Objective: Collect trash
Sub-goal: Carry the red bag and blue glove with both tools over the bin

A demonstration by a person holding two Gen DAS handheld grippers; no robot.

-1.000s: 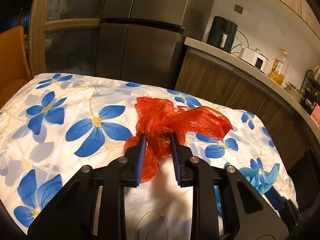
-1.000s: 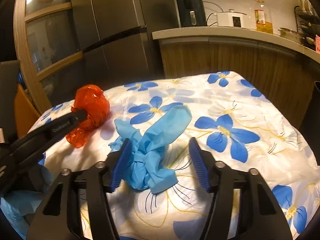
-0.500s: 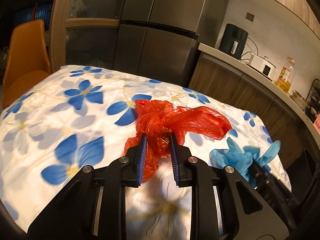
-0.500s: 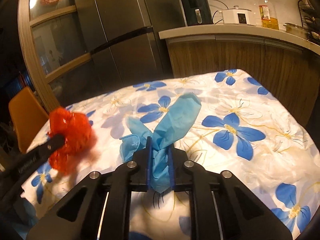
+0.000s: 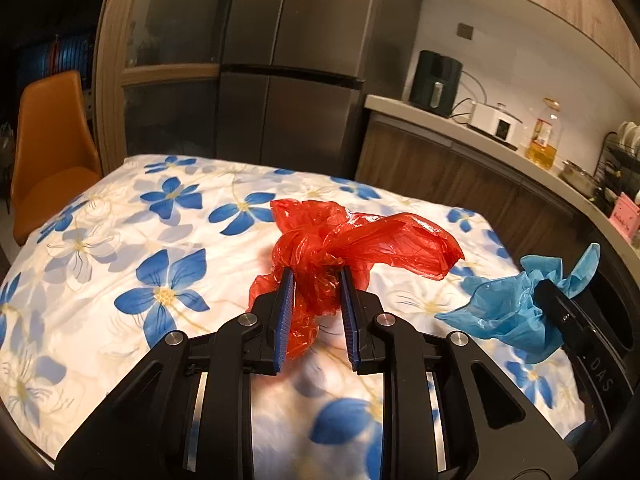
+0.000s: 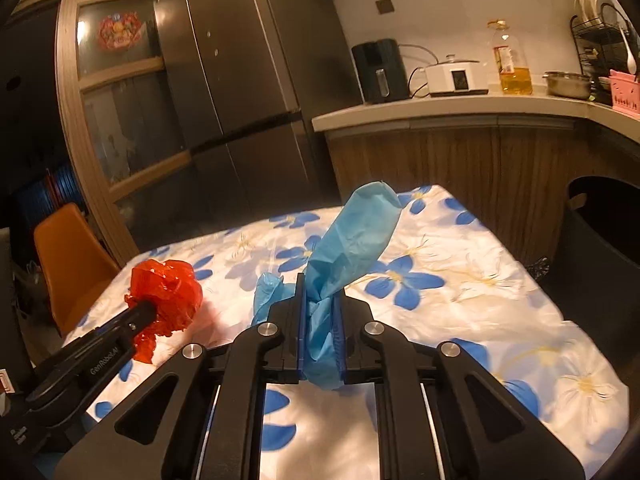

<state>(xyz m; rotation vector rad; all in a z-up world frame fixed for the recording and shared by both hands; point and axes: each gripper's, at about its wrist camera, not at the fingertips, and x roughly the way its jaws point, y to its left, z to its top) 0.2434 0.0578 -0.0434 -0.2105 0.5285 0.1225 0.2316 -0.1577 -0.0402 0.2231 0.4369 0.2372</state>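
The left gripper point(image 5: 316, 280) clamps the red bag point(image 5: 352, 240) at frame centre, above the desk point(image 5: 120, 240). The right gripper point(image 6: 319, 300) pinches the blue bag point(image 6: 352, 232), whose long axis rises upward; the dark bin point(image 6: 600, 236) (probably the drop point) sits at right, nearer the right gripper.

The left black plastic two-finger gripper point(image 5: 316, 292) had matte, angular linkage arms with triangular cut-outs, joined by round silver pivot screws point(image 5: 245, 319). Its finger pads point(image 5: 283, 320) were blue and finely ribbed (like a comb's edge), set on the inner faces. Pale metal rails ran lengthwise beneath the arms. The right black plastic two-finger gripper point(image 6: 319, 320) matched it: the same silver screws point(image 6: 267, 329), the same ribbed blue pads point(image 6: 301, 320), the same triangular openings. Seen from the right wrist camera, the left gripper's side carried white lettering reading "GenRobot.AI"; from the left wrist camera, the right one's side showed pale letters "DAS".
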